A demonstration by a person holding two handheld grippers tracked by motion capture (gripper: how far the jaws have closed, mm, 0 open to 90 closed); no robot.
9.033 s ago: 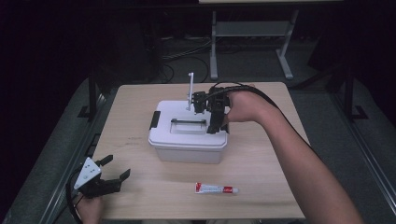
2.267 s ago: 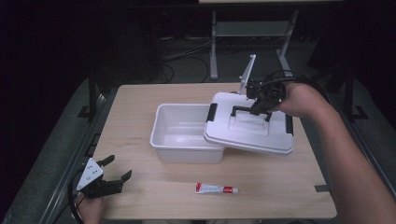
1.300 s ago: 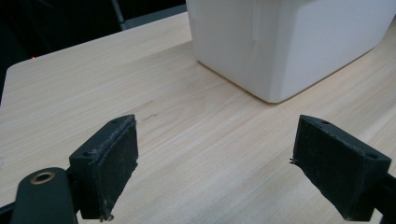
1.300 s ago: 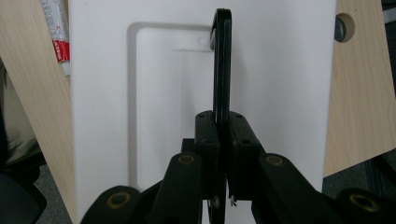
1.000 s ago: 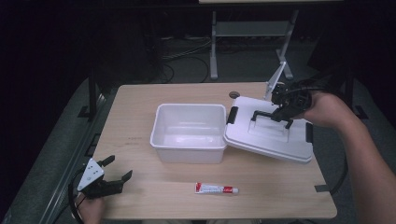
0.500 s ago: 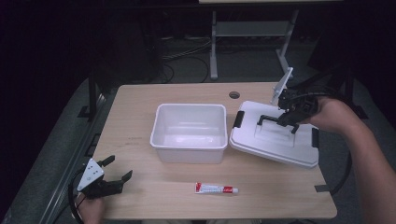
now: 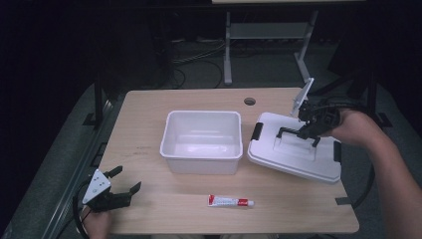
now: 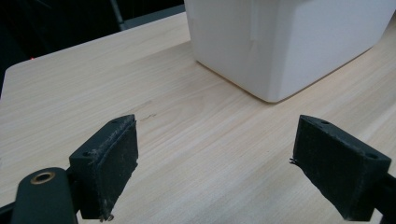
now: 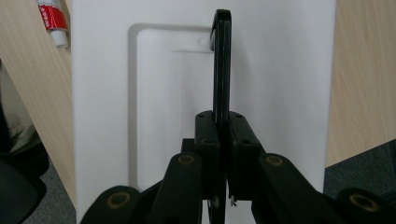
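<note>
A white lidless box [image 7: 201, 142] stands in the middle of the wooden table [image 7: 149, 107]. Its white lid [image 7: 293, 154] is to the right of it, slightly tilted and low over the table's right side. My right gripper [image 7: 309, 128] is shut on the lid's black handle [image 7: 291, 132]. In the right gripper view the two jaws pinch the upright handle [image 9: 222, 70] above the lid [image 9: 280, 70], with the gripper [image 9: 223, 123] centred on it. My left gripper [image 7: 127, 180] lies open at the front left corner. Its pads [image 8: 114, 163] stand wide apart over bare wood, facing the box [image 8: 289, 42].
A red-and-white tube [image 7: 230, 201] lies near the front edge, below the box, and also appears as the tube [image 9: 51, 18] beside the lid. A cable hole [image 7: 250, 101] sits at the back of the table. A metal stand [image 7: 263, 35] and cables are on the floor behind.
The right gripper has carried the lid to the right and down, from beside the box's right rim to the table's right side. The left gripper has not moved.
</note>
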